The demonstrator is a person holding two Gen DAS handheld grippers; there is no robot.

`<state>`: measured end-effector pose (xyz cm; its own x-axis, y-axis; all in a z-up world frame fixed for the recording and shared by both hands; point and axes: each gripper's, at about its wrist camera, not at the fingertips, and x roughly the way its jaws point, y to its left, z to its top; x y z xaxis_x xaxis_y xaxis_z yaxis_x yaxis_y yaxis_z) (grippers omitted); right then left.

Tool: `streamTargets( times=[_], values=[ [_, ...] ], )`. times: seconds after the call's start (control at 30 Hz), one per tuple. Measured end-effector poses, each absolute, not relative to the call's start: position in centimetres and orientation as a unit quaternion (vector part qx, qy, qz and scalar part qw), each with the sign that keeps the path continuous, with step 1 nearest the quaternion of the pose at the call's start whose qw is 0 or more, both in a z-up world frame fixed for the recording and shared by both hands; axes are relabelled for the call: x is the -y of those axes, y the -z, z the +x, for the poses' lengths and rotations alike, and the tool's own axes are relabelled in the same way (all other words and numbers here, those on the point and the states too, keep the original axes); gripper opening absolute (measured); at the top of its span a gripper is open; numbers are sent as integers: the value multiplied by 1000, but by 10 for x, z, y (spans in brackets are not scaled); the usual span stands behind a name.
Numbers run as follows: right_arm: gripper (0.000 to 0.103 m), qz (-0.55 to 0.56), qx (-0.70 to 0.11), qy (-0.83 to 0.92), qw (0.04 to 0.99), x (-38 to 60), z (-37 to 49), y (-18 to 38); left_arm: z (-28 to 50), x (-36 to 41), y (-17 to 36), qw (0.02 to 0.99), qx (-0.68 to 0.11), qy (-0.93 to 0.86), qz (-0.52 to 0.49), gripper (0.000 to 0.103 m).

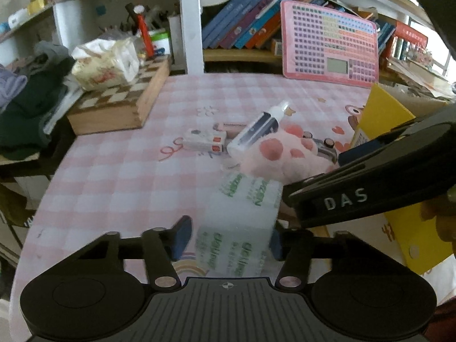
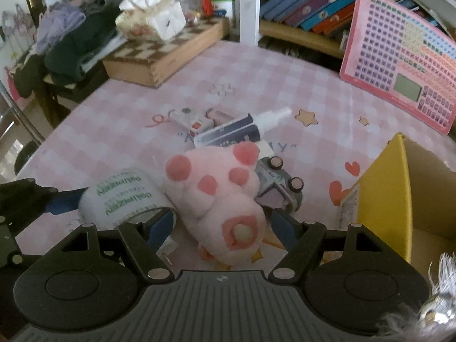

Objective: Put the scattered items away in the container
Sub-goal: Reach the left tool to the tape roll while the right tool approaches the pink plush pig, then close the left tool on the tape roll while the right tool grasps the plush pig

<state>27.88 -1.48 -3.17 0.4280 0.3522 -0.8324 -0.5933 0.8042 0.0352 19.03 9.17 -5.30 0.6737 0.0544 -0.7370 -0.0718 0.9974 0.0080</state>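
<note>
Left wrist view: left tool [image 1: 228,238] has its blue pads on either side of a clear tape roll [image 1: 242,222] w/ green print, pads wide apart and about at the roll's sides; can't tell if they actually press it. Roll sits on the pink checked surface [image 1: 114,176]. Just beyond it lies a pink paw plush [image 1: 285,154], then a white spray bottle [image 1: 256,131] w/ dark label lying on its side, and a small white box [image 1: 203,140] beside it. Right tool's black body crosses in from the right, over the yellow-walled container [image 1: 382,114]. A chessboard box [image 1: 119,105] sits far left, pink keypad toy [image 1: 327,42] leans at the back. Right wrist view: right tool [image 2: 222,225] is spread wide around the paw plush [image 2: 216,196], pads beside it, not visibly squeezing. Tape roll [image 2: 125,196] touches the plush's left side, w/ the left tool [image 2: 114,211] at it. A grey toy car [image 2: 279,182] lies just behind the plush on the right. Container [image 2: 399,188] stands to the right, near the car, open top.
</note>
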Motion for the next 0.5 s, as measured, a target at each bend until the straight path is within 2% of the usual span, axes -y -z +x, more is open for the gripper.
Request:
streamTargets(
  times=[0.17, 0.27, 0.5],
  values=[
    [75, -130, -469, -284, 826, 8, 287, 41, 192, -98, 53, 915, -402, -29, -25, 46],
    [76, -115, -474, -290, 823, 8, 292, 43, 193, -109, 51, 911, -407, -32, -67, 46],
    [75, -46, -492, -315, 810, 13, 298, 43, 181, -150, 57, 877, -407, -44, -253, 46]
  ],
)
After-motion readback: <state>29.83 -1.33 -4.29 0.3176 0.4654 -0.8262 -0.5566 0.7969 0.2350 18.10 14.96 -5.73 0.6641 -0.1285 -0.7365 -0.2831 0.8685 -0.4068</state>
